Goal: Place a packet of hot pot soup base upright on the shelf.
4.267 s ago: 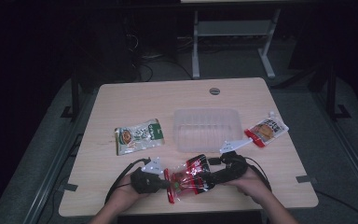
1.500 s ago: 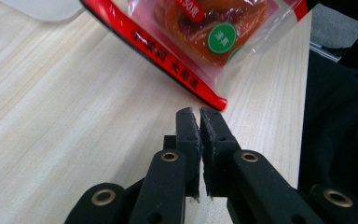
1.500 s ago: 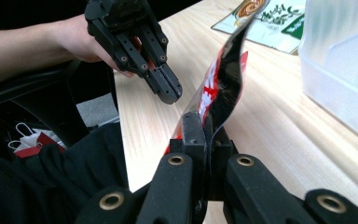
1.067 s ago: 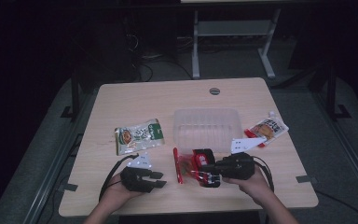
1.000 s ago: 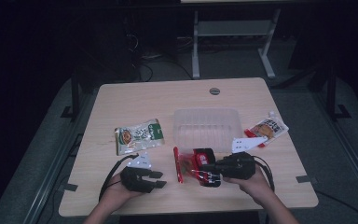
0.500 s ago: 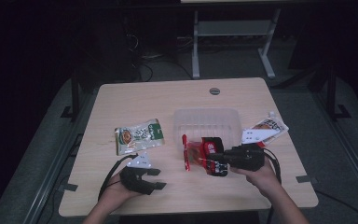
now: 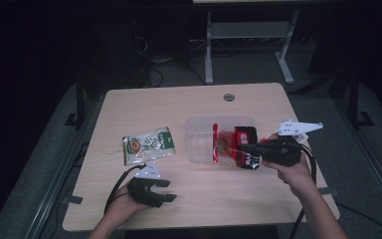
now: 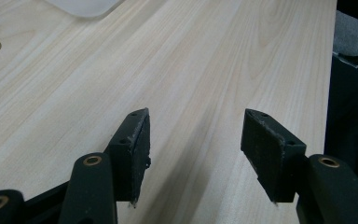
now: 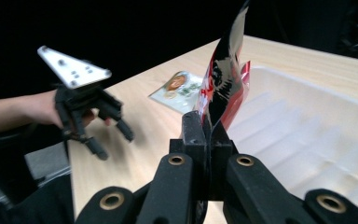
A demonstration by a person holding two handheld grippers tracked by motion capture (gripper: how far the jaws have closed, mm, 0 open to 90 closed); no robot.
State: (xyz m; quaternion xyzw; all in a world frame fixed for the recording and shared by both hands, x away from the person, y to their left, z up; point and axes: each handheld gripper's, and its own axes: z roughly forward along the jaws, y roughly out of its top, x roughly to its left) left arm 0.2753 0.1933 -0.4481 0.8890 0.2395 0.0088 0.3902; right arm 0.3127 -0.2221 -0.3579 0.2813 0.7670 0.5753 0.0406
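A red snack packet (image 7: 226,147) hangs upright over the front right of the clear plastic tray (image 7: 199,144), with my right gripper (image 7: 243,148) shut on its lower edge. In the right gripper view the packet (image 9: 226,79) rises from the closed jaws of the right gripper (image 9: 204,128), with the tray (image 9: 307,135) behind it. My left gripper (image 7: 170,191) rests low at the table's front left, apart from the packet. Its jaws have just been opening, and the left gripper (image 8: 193,126) has only bare wood between them. A green snack packet (image 7: 148,144) lies flat left of the tray.
The wooden table (image 7: 154,109) has a round cable hole (image 7: 229,97) at the back. The floor around it is dark, with a metal stand (image 7: 248,35) behind. The right gripper view shows the green packet (image 9: 179,88) and the left gripper (image 9: 112,140).
My right gripper has lifted the red packet and carried it back and to the right, from the table's front to the tray. The left hand has stayed in place.
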